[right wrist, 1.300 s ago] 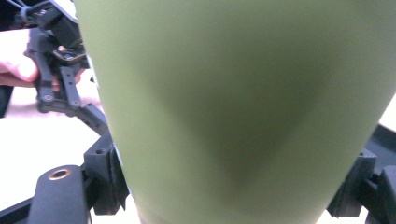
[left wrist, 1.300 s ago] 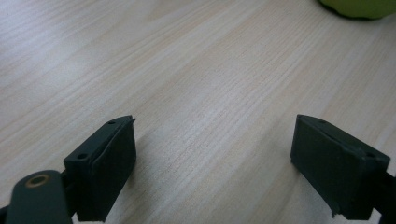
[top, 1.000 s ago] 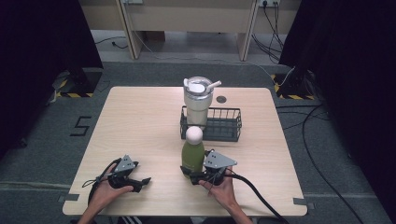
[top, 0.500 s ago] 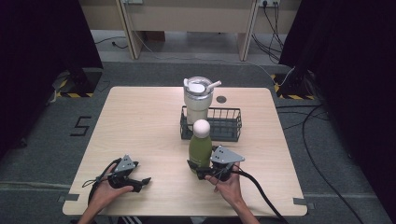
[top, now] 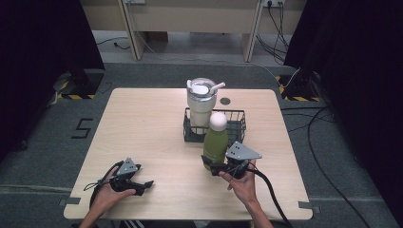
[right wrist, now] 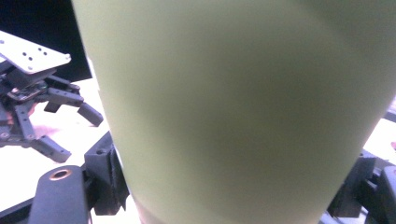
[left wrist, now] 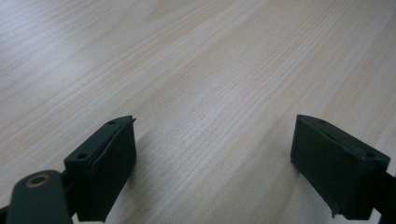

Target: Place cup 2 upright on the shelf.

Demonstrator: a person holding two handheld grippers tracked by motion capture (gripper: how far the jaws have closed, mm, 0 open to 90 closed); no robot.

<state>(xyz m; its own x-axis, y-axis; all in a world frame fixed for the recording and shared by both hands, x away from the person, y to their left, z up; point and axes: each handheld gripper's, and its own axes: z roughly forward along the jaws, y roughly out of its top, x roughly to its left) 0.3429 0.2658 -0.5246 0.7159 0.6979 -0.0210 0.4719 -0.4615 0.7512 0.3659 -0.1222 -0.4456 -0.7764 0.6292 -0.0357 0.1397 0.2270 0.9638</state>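
You are gripping the green bottle point(top: 215, 145) low on its body with your right gripper point(top: 215, 167), the jaws clenched on it from either side. In the right gripper view the bottle point(right wrist: 233, 107) is standing directly between the jaws, so close that its pale green wall is spreading across nearly the whole width, and the black pads are pressing against its flanks at the lower left and lower right. The bottle is standing upright in the grip, its white cap point(top: 218, 120) sitting straight above the jaws. Just beyond the bottle, on the far side from your hand, the black wire basket point(top: 240, 124) is sitting on the table point(top: 142, 123), and the pale tumbler point(top: 201, 102) with its lid and straw is standing in the basket's left part. Whether the bottle's base is touching the table I cannot tell.

Your left gripper point(top: 144, 186) is resting low at the table's near edge, well apart from the bottle, its jaws released and spread wide. In the left gripper view bare wood grain point(left wrist: 210, 93) is lying between and ahead of the two black pads point(left wrist: 109, 172), with nothing held.
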